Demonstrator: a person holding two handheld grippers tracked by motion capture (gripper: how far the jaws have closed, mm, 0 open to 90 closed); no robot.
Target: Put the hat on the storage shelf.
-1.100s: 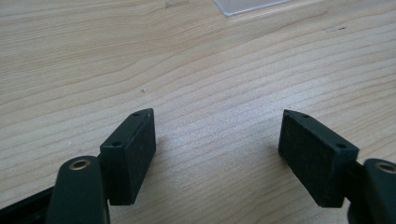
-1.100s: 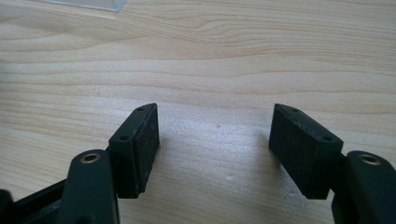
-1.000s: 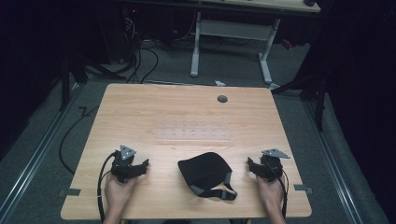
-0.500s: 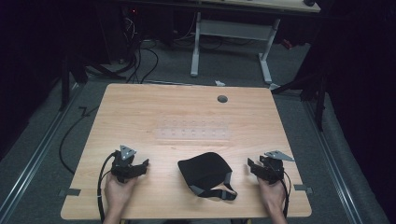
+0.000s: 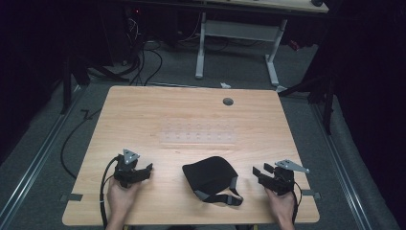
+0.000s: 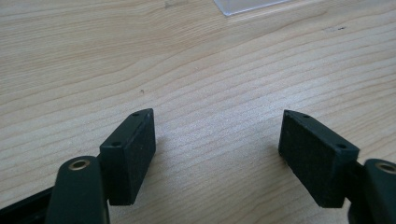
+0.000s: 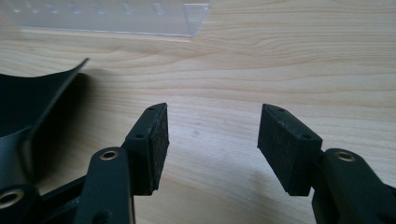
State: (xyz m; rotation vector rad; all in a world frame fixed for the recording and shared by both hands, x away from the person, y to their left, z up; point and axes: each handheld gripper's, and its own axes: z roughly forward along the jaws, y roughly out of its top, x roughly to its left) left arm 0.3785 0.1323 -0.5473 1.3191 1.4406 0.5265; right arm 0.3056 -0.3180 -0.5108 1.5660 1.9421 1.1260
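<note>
Gaping over bare table (image 5: 143, 115), both grippers' jaws hold nothing.

I'm seeing both grippers all black — left gripper (image 5: 146, 168) and right gripper (image 5: 257, 171) each topped by a grey three-cornered plate, black cable trailing; jaws blocky, brass-ringed screws, bare forearms.

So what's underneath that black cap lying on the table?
The black cap rests directly on the wooden table, its strap trailing toward the near edge. Bare wood shows all round it. Whatever lies beneath its crown is covered, so that cannot be seen.
</note>
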